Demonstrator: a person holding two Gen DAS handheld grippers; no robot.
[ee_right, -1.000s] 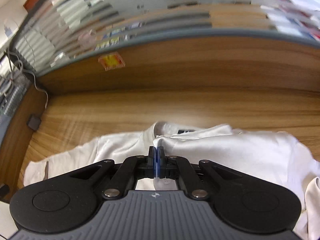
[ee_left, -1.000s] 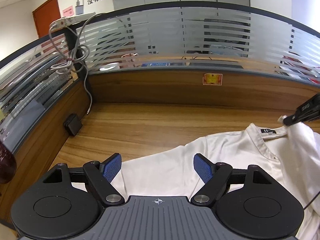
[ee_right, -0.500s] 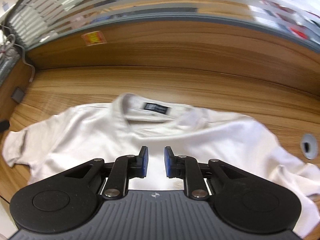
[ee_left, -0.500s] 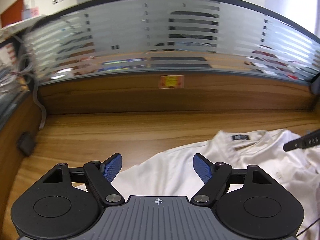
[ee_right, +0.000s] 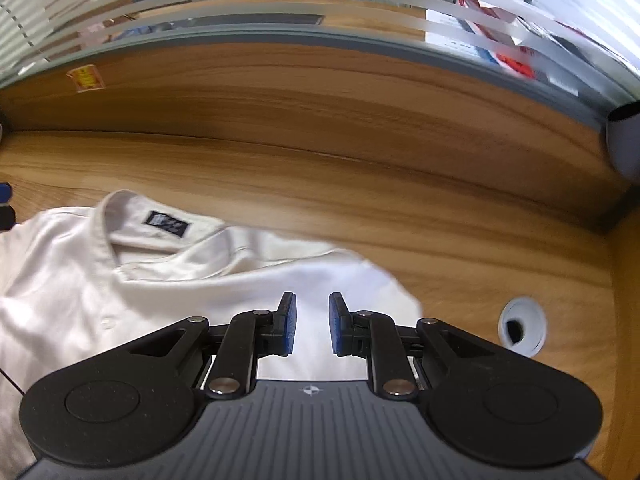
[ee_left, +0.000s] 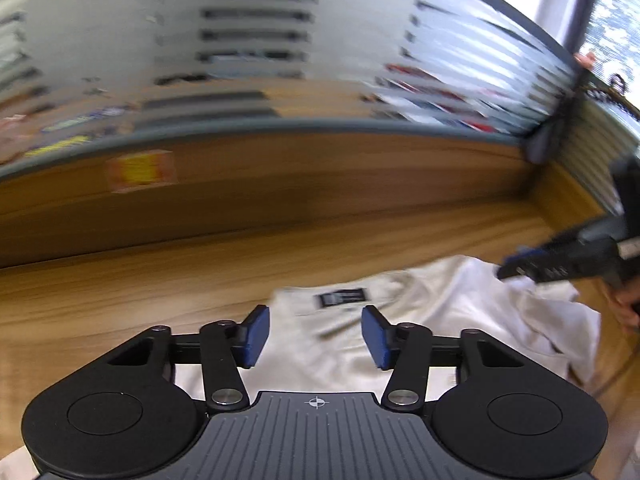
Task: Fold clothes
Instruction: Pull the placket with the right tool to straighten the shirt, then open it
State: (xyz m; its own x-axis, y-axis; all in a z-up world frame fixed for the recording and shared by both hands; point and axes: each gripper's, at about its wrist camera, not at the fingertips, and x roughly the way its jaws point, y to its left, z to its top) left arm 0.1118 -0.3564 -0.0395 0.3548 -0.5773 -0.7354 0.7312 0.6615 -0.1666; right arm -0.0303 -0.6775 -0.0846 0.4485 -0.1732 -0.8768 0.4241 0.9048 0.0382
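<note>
A white collared shirt [ee_left: 440, 312] [ee_right: 80, 280] lies crumpled on the wooden desk, its dark neck label [ee_left: 342, 298] [ee_right: 168, 224] facing up. My left gripper [ee_left: 316, 336] hovers just in front of the collar; its jaws are closing with nothing pressed between the pads. My right gripper [ee_right: 313, 322] stands narrowly open over the shirt's right shoulder, holding nothing. In the left wrist view the right gripper [ee_left: 560, 264] reaches in from the right edge above the bunched sleeve. The shirt's lower part is hidden behind both gripper bodies.
The wooden desk [ee_right: 360, 200] ends at a wooden back panel under a frosted glass partition [ee_right: 280, 8]. A yellow-red sticker [ee_left: 140, 170] is on the panel. A white cable grommet [ee_right: 522, 326] sits at the right. A person's hand [ee_left: 628, 304] shows at the right edge.
The right gripper let go of the fold of shirt it pinched and moved right with its jaws parted. The left gripper swung right toward the collar and its jaws narrowed.
</note>
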